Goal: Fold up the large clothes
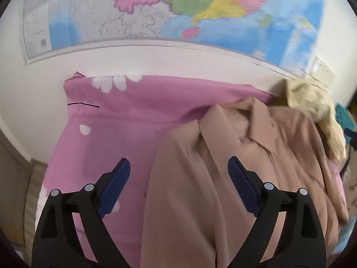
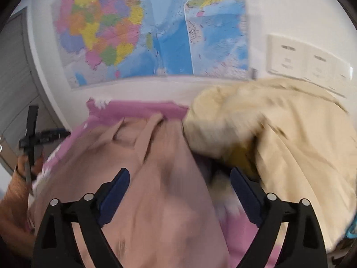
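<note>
Spread empty over tan coat (image 1: 234, 178): left gripper (image 1: 178, 178), right gripper (image 2: 179, 187); collar beyond, long axis running away.

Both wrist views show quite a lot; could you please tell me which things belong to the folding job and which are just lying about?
For the job:
tan coat
cream garment
left gripper
right gripper

Just there:
pink sheet
wall map
wall sockets

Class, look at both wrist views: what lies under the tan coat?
Under the tan coat lies a pink sheet with white flower prints, spread to the wall. A cream garment sits beside the coat. Whatever lies between coat and sheet is covered.
</note>
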The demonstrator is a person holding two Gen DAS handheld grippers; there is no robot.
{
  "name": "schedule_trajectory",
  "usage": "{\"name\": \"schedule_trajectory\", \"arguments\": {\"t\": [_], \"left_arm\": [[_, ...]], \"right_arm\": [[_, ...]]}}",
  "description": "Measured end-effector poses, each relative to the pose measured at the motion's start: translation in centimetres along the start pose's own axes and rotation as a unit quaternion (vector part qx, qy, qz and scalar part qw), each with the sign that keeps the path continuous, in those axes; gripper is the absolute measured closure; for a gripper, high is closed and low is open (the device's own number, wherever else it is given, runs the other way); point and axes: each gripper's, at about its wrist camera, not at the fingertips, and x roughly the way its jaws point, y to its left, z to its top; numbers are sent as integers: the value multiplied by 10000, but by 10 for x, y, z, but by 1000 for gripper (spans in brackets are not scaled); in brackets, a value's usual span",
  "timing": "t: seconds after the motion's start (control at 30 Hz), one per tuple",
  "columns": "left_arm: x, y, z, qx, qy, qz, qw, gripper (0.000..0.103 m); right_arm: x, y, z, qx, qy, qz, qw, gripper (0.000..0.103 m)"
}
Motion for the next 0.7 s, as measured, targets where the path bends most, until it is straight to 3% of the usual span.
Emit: {"name": "schedule_trajectory", "arguments": {"t": [0.03, 0.17, 0.3, 0.4, 0.43, 0.47, 0.5, 0.53, 0.7], "left_arm": [[-5, 0, -8, 55, 18, -25, 10000, 14], [-18, 7, -36, 26, 19, -30, 10000, 12], [-19, 19, -54, -350, 86, -125, 9993, 11], [-18, 20, -62, -452, 124, -127, 9988, 11], [-19, 19, -63, -456, 119, -101, 9988, 11], [-19, 18, -64, -466, 125, -106, 9988, 11], [-20, 18, -65, -487, 121, -126, 9987, 11], [-20, 18, -65, -497, 117, -123, 9986, 11], [-28, 18, -66, -425, 58, -46, 9991, 11]], "right_arm": [[-17, -1, -24, -32, 138, -47, 9999, 6], [-50, -9, -96, -102, 628, -228, 9977, 6], [-54, -4, -158, 130, 1129, 56, 9935, 6], [-47, -1, -182, 113, 1351, -115, 9907, 6], [-42, -1, -189, 33, 1417, -275, 9895, 15], [-37, -4, -192, 56, 1521, -355, 9877, 30], [-35, -7, -193, 201, 1601, -250, 9866, 69], [-39, -19, -189, 523, 1582, -216, 9858, 98], [-115, -64, -136, 1318, 280, 4, 9909, 99]]}}
